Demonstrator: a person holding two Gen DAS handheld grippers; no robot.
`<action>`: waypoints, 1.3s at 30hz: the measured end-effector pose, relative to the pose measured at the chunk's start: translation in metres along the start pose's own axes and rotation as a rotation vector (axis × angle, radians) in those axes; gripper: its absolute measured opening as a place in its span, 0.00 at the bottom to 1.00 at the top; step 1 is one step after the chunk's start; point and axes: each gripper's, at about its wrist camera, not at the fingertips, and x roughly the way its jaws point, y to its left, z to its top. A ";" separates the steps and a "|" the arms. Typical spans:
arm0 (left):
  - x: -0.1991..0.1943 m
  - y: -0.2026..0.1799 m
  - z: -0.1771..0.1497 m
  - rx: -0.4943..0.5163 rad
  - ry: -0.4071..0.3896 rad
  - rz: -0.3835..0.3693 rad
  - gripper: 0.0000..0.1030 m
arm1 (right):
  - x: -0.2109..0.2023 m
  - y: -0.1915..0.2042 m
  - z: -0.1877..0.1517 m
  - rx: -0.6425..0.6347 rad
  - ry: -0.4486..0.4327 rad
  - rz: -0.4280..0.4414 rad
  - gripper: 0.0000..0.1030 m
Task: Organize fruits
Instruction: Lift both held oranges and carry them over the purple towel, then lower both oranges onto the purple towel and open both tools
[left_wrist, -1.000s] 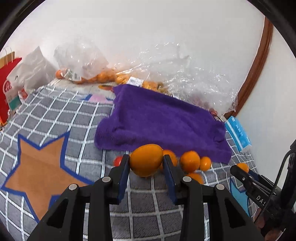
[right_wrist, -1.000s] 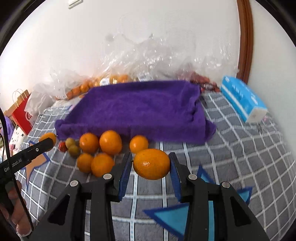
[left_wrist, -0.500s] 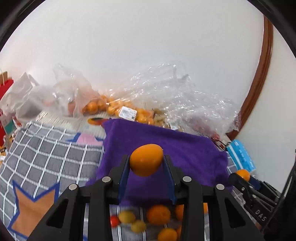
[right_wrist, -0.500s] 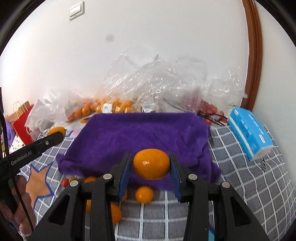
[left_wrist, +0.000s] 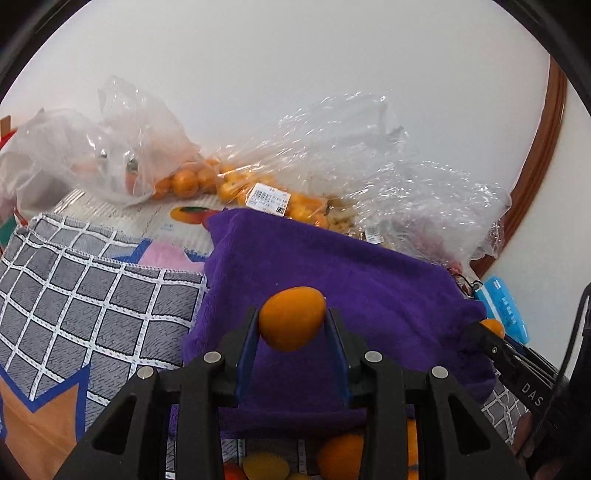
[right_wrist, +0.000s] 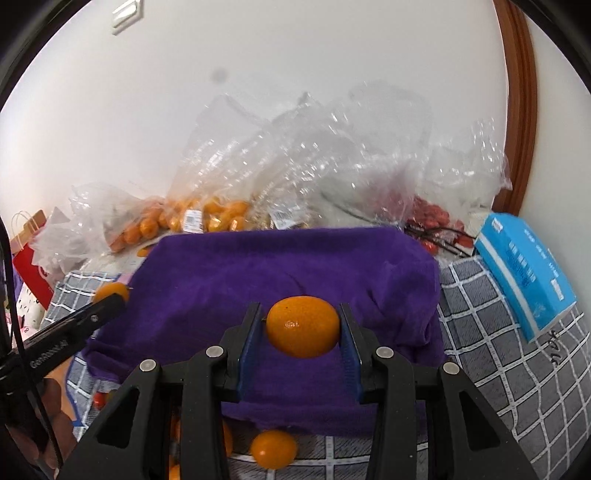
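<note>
My left gripper (left_wrist: 291, 321) is shut on an orange (left_wrist: 291, 318), held above the near part of a purple towel (left_wrist: 351, 280). My right gripper (right_wrist: 303, 326) is shut on another orange (right_wrist: 302, 326), also over the purple towel (right_wrist: 295, 266). Each gripper shows at the edge of the other's view, with its orange at the tip: the right gripper (left_wrist: 491, 328) at the right and the left gripper (right_wrist: 110, 293) at the left. Loose oranges (right_wrist: 274, 448) and small fruits (left_wrist: 264, 465) lie on the checked cloth below the towel's near edge, partly hidden by my fingers.
Clear plastic bags of oranges (left_wrist: 258, 192) and red fruit (right_wrist: 432, 218) are heaped against the white wall behind the towel. A blue tissue pack (right_wrist: 524, 273) lies to the right. A grey checked cloth (left_wrist: 92, 280) covers the surface. A red paper bag (right_wrist: 29, 266) stands far left.
Both grippers carried their oranges forward, from over the loose fruit pile to above the purple towel. The pile has slid to the bottom of both views. Both grips stayed shut.
</note>
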 end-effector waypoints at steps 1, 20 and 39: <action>0.001 0.000 0.000 -0.001 0.001 -0.001 0.33 | 0.002 -0.003 0.000 0.006 0.004 -0.005 0.39; 0.021 0.000 -0.009 0.008 0.022 0.015 0.33 | 0.034 -0.012 -0.018 0.034 0.067 -0.044 0.39; 0.027 -0.001 -0.011 0.024 0.041 0.027 0.33 | 0.047 -0.012 -0.028 0.030 0.105 -0.045 0.39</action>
